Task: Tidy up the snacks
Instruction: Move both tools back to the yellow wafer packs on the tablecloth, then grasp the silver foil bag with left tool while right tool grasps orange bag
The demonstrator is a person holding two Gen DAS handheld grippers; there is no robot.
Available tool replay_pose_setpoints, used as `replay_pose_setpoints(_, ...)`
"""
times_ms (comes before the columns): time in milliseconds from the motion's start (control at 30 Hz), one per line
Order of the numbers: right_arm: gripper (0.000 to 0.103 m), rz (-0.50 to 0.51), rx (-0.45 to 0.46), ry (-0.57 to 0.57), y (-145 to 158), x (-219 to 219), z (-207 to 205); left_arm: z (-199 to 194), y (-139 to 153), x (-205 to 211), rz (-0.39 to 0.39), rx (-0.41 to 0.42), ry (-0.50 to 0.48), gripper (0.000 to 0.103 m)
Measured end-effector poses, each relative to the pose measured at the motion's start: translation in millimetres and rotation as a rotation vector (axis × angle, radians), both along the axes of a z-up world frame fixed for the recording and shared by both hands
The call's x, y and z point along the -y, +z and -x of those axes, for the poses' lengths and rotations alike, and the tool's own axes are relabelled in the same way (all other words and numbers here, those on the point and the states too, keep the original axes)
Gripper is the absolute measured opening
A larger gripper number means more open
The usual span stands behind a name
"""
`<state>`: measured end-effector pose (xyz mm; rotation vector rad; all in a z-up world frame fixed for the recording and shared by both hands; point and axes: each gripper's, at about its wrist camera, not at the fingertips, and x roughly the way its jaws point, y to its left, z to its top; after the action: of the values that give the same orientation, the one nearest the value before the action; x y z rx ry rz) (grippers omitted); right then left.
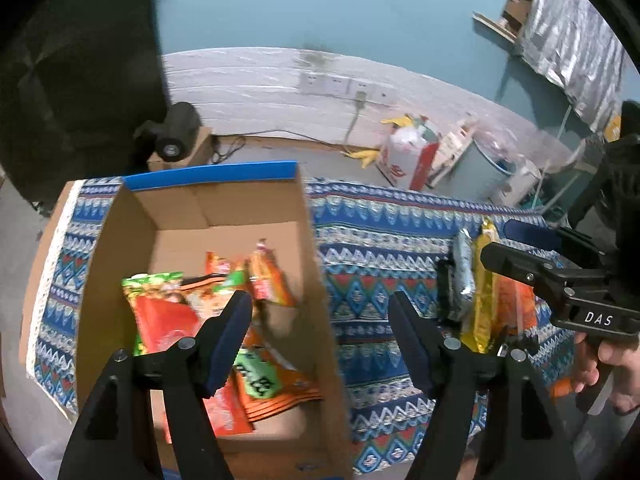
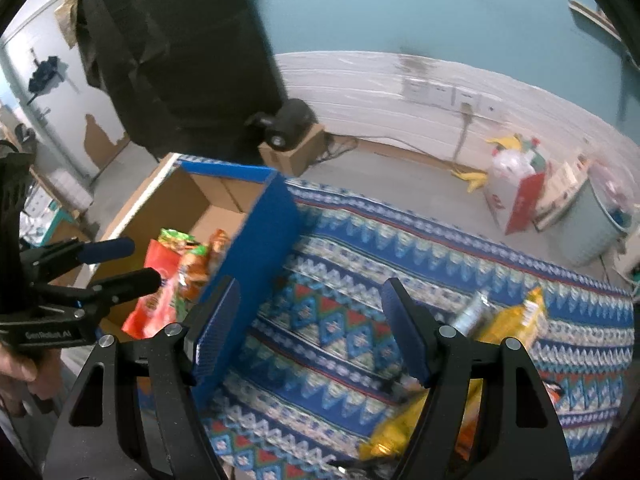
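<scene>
Open brown cardboard box with blue outer walls (image 1: 304,240) sits on the surface under a blue patterned woven cloth (image 1: 380,240). Inside it: a heap of orange, red and green snack packets (image 1: 224,308).

Left claw (image 1: 320,312) hangs over the box's right wall, jaws spread, nothing between them.

Right claw (image 2: 310,312) over bare cloth just right of the box, jaws spread and empty.

Loose on the cloth, well right of the box: a yellow crinkly snack bag (image 2: 516,320) with a silver foil packet (image 2: 474,310) beside it, both blurred. A hand (image 1: 612,372) grips the right claw's handle.
</scene>
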<state>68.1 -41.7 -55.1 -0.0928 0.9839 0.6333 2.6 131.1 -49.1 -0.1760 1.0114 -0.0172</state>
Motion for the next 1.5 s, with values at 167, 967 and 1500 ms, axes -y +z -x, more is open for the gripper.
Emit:
replay_pose_setpoints(167, 0.074, 0.024, -0.023, -0.071, -8.0, 40.2, 1.5, -8.4, -1.2, 30.3, 0.001, -0.012, -0.054, 0.072)
replay_pose_setpoints(967, 0.074, 0.093, -0.156, -0.346, -54.9, 183.5, -5.0, -56.0, -42.8, 148.4, -0.013, -0.122, -0.254, 0.072)
replay_pose_setpoints(1500, 0.074, 0.146, -0.324, -0.402, -123.2, 198.0, -3.2, -101.2, -88.0, 183.5, -0.013, -0.203, -0.285, 0.072)
